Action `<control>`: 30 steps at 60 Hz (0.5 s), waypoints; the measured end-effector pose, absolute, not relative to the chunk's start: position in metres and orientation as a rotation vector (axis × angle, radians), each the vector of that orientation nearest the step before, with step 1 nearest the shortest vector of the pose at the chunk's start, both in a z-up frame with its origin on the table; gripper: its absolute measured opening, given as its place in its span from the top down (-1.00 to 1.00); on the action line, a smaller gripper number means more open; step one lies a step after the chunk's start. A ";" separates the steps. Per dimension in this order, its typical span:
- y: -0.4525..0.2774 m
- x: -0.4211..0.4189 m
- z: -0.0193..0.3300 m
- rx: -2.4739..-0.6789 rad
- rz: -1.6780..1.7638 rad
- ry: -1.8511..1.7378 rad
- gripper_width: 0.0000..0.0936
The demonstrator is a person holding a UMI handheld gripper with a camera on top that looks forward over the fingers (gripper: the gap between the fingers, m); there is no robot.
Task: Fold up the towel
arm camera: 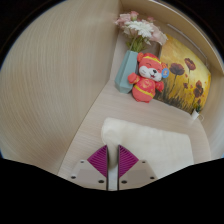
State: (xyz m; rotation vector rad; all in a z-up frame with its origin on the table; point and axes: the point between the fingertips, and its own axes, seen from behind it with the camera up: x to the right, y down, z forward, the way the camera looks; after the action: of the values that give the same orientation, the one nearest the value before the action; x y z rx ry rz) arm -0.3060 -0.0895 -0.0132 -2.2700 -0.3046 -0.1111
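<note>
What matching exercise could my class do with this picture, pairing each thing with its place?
Things:
1. white folded towel
2. red and white plush toy
3. pale flowers in a light blue vase
4. orange flower painting

Places:
A. against the wall, beside the toy
B. behind the toy, in the corner
C. just ahead of the gripper, whose fingers stand nearly closed with nothing between them
D. beyond the towel, in front of the vase

Pairs: 1-C, 2-D, 3-B, 4-A
</note>
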 end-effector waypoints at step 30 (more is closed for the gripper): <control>-0.066 -0.141 0.135 -2.121 -0.157 -0.154 0.89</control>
State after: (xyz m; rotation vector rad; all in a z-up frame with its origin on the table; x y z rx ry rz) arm -0.1415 -0.0658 0.1351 -2.1213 -0.1540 -0.1566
